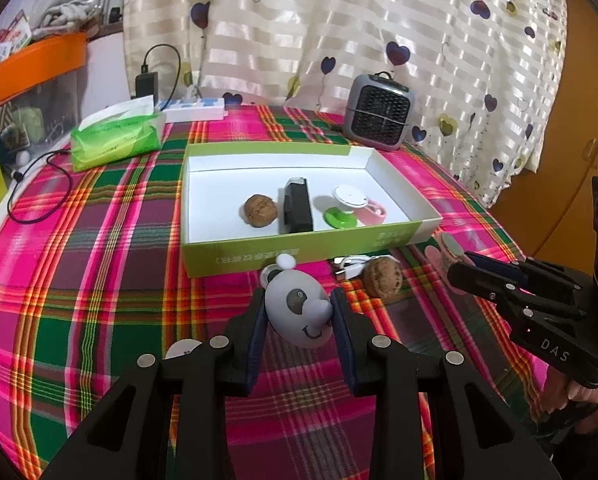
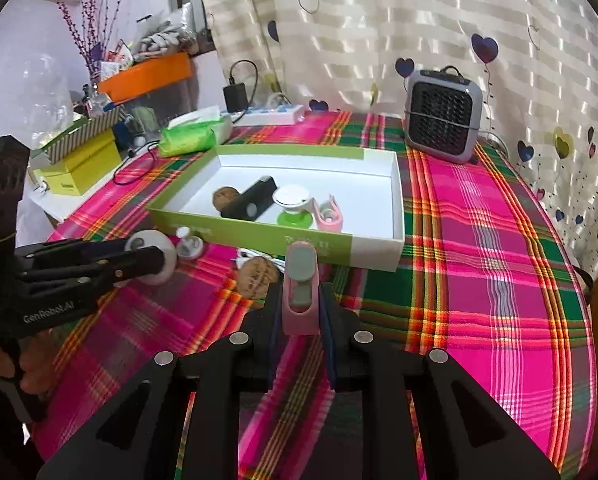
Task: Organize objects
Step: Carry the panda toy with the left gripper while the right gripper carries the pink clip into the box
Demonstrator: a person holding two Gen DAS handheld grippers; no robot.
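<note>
Left wrist view: my left gripper (image 1: 299,320) clamps the grey egg-shaped panda toy (image 1: 297,310); right gripper (image 2: 301,318) pinches the pink clip with grey pad (image 2: 301,292). Both sit just short of the green-and-white cardboard box (image 1: 299,250). Clear its near wall, release low inside.

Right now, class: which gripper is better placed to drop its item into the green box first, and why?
Probably the right gripper: its pink clip sits just before the green box wall. The left gripper, holding the panda egg, seems slightly farther.
</note>
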